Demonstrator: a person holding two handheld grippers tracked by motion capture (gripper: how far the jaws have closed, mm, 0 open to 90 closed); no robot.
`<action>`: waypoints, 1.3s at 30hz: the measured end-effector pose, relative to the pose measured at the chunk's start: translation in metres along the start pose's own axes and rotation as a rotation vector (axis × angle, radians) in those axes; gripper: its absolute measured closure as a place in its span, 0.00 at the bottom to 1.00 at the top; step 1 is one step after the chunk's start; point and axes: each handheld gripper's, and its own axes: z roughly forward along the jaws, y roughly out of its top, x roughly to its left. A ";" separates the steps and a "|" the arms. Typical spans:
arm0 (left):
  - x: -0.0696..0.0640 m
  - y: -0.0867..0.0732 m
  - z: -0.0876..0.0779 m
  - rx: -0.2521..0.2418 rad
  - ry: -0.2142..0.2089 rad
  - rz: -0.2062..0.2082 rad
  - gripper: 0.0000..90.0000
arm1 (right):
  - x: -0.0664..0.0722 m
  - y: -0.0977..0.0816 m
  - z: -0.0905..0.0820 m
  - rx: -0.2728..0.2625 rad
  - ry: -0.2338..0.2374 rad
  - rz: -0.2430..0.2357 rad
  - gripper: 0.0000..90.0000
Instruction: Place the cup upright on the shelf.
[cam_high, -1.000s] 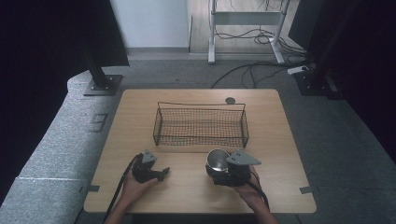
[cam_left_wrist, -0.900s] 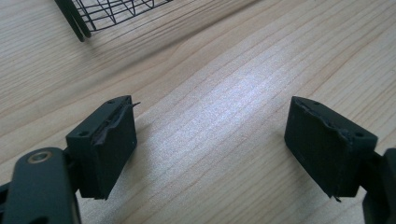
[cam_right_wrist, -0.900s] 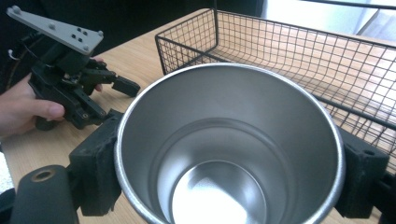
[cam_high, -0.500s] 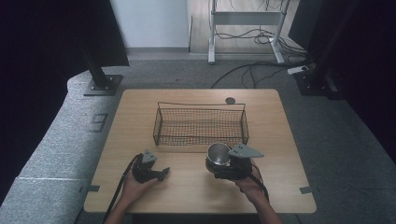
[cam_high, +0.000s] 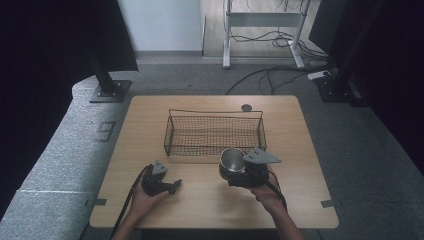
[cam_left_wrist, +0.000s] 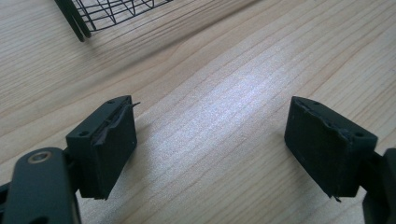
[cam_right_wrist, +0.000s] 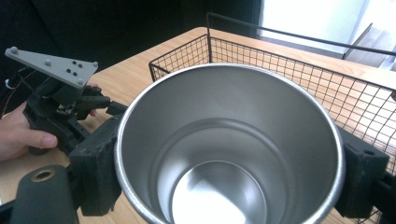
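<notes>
A shiny steel cup (cam_high: 232, 160) (cam_right_wrist: 229, 149) is held upright between the jaws of my right gripper (cam_high: 235, 172) (cam_right_wrist: 229, 172), just in front of the black wire basket (cam_high: 215, 131) (cam_right_wrist: 280, 60), lifted off the wooden table (cam_high: 300, 150). The cup is empty inside. My left gripper (cam_high: 172, 186) (cam_left_wrist: 210, 149) rests low over the table near its front left, jaws wide open with bare wood between them. The left gripper (cam_right_wrist: 60, 102) also appears in the right gripper view, held by a hand.
The basket stands in the table's middle, empty, its corner (cam_left_wrist: 79, 18) in the left gripper view. A small dark round disc (cam_high: 246, 107) lies behind the basket near the far edge. Cables trail from both grippers toward the person.
My right gripper has raised the steel cup and carried it forward toward the basket's near rim. The left gripper has stayed where it was.
</notes>
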 end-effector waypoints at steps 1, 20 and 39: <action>0.000 0.000 0.000 0.000 0.000 0.000 0.19 | 0.000 0.001 0.000 -0.004 -0.001 0.003 0.16; 0.000 0.000 0.000 0.000 0.000 0.000 0.19 | -0.008 0.018 0.005 -0.029 -0.017 0.006 0.16; 0.000 0.000 0.000 0.000 0.000 0.000 0.19 | -0.017 0.028 0.019 -0.031 -0.028 0.030 0.16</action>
